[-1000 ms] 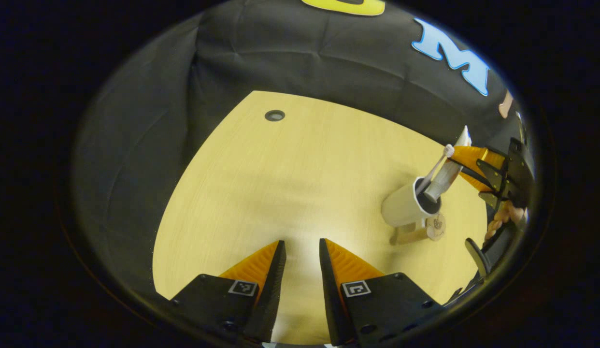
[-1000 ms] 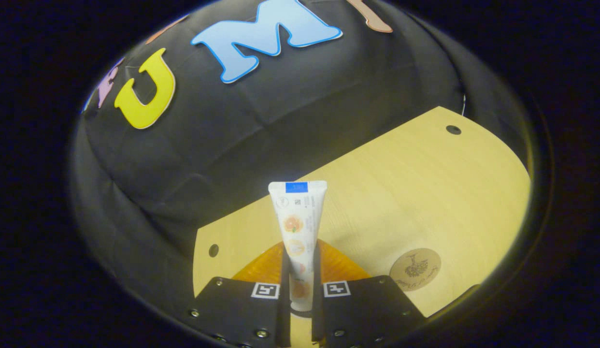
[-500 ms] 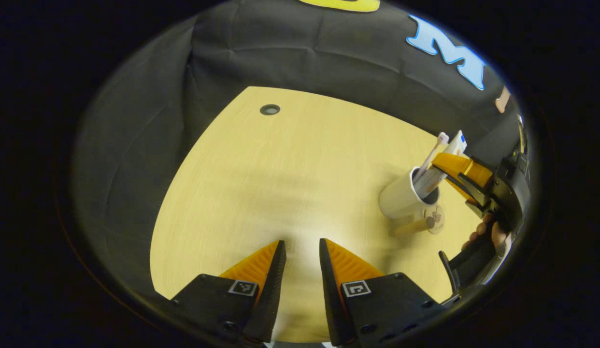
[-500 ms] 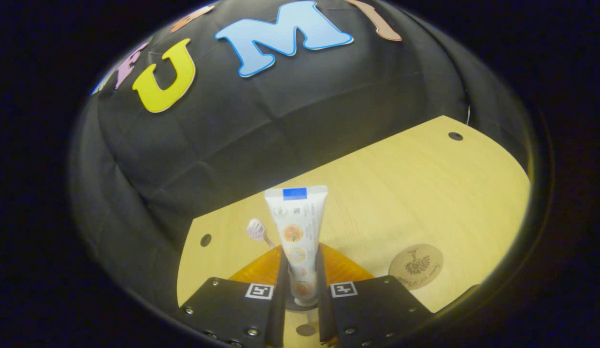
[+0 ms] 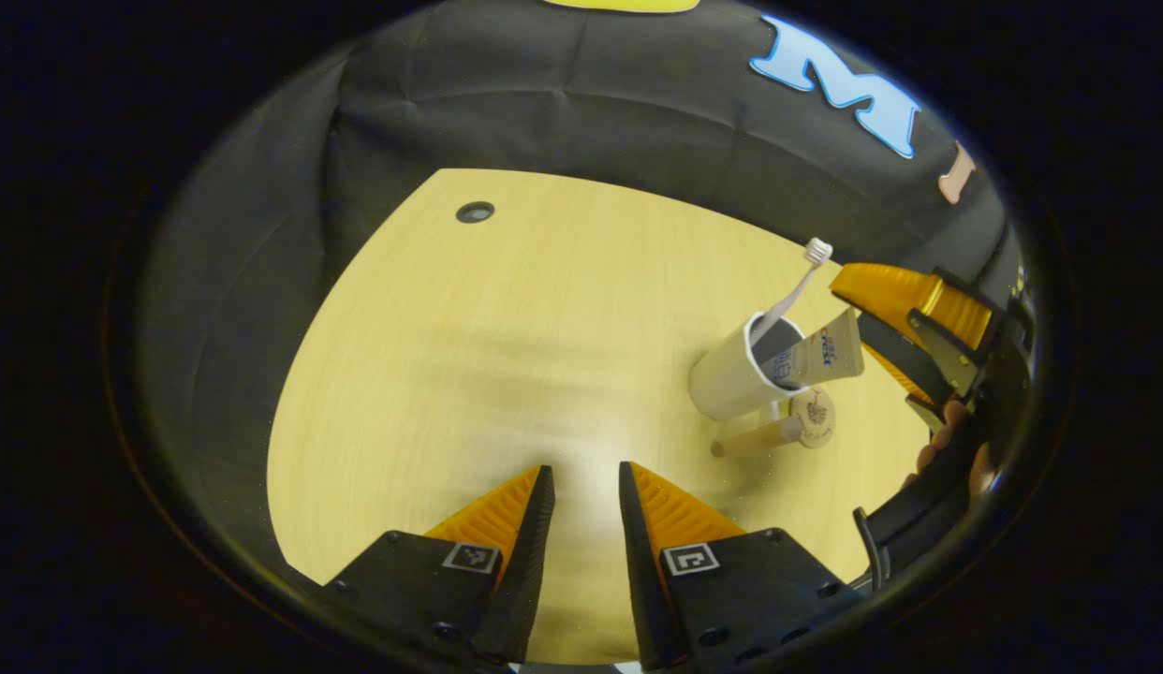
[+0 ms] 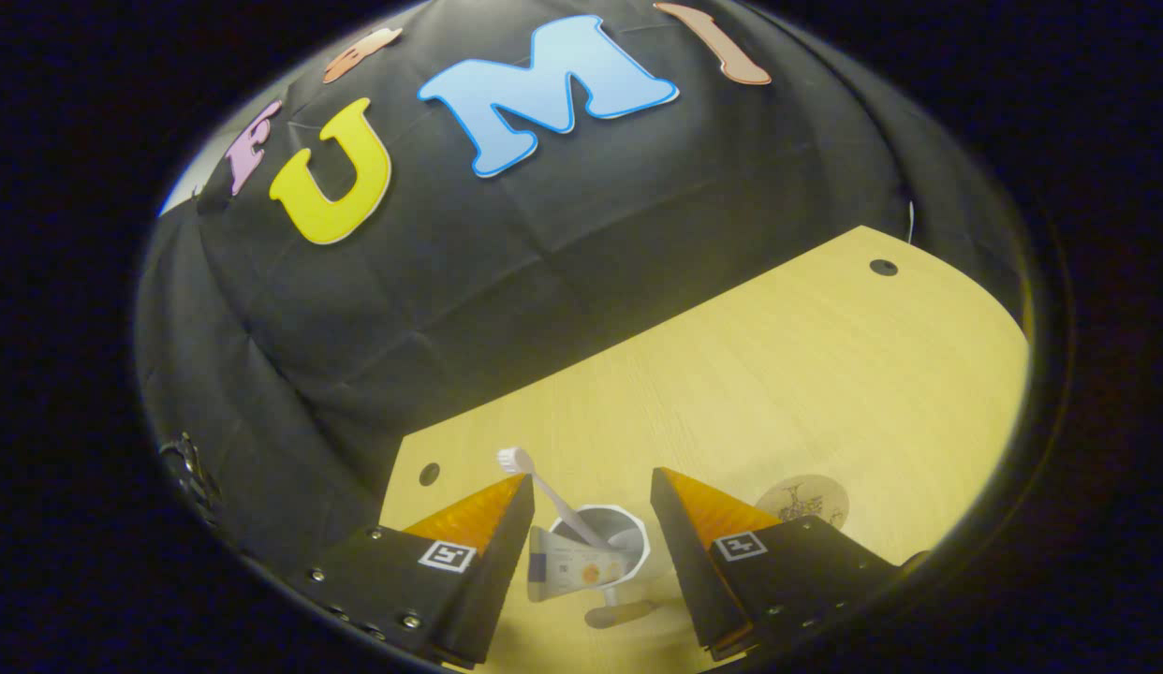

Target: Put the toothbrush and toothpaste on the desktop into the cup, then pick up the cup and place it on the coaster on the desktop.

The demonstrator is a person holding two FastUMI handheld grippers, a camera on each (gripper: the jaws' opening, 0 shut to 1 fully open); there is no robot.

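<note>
- Right gripper (image 6: pixel 591 524): released, jaws spread wide, nothing held; poised directly above the cup (image 6: pixel 608 541), whose mouth lies between the two fingers in the right gripper view.
- Left gripper (image 5: pixel 581 505): jaws slightly parted over bare desktop (image 5: pixel 507 356), nothing between them; well apart from the cup, which lies ahead and to its right.
- Nearer tool for the lift: right, judged by position.
- Cup (image 5: pixel 736 374): white, cylindrical, smooth-walled, upright; handle-like piece at its base, not clear enough to name.
- Toothbrush (image 5: pixel 792 285): thin pale stick, bristle head up, leaning out over the far rim.
- Toothpaste (image 5: pixel 820 354): soft flat tube, lower end inside the cup, crimped end slanting over the rim toward the right gripper; likely to shift if the cup is tipped.
- Coaster (image 6: pixel 804 501): round, wood-toned disc with a dark printed motif, flat on the desktop, just beside the cup, to the right of the right gripper's fingers.
- Judgement: both items loaded; remaining step is grasping the cup wall from the side and a short sideways carry onto the coaster.
</note>
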